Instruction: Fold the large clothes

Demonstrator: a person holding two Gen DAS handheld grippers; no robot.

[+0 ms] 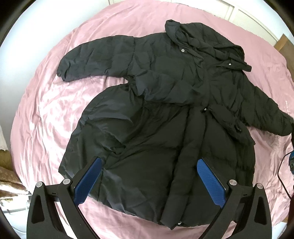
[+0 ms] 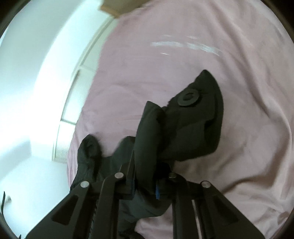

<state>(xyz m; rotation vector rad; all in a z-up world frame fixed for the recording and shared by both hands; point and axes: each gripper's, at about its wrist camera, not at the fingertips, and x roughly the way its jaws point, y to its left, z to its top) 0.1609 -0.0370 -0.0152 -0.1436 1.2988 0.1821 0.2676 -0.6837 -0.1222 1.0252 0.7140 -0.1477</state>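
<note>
Blue-padded fingers (image 1: pixel 211 182) of the left claw (image 1: pixel 149 181) stand wide apart above the hem of a black quilted puffer coat (image 1: pixel 156 114), touching nothing and gripping nothing. This long hooded coat lies spread front-up on a bed covered by a wrinkled, shiny pink satin sheet (image 1: pixel 47 103); one sleeve stretches to the left, the other to the right edge of the left wrist view, and the hood sits at the far end. The right claw (image 2: pixel 145 185) is clamped tight on a fold of the black coat fabric (image 2: pixel 147 139), a round black snap button (image 2: pixel 187 99) showing on the bunched cloth just beyond its tips. Bare sheet surrounds the coat on every side, widest to the left. Beyond the bed's far edge stand a white wall (image 2: pixel 27 73) and white panelled doors (image 1: pixel 229 11); a patterned brown fabric (image 1: pixel 7 176) lies at the bed's left edge.
</note>
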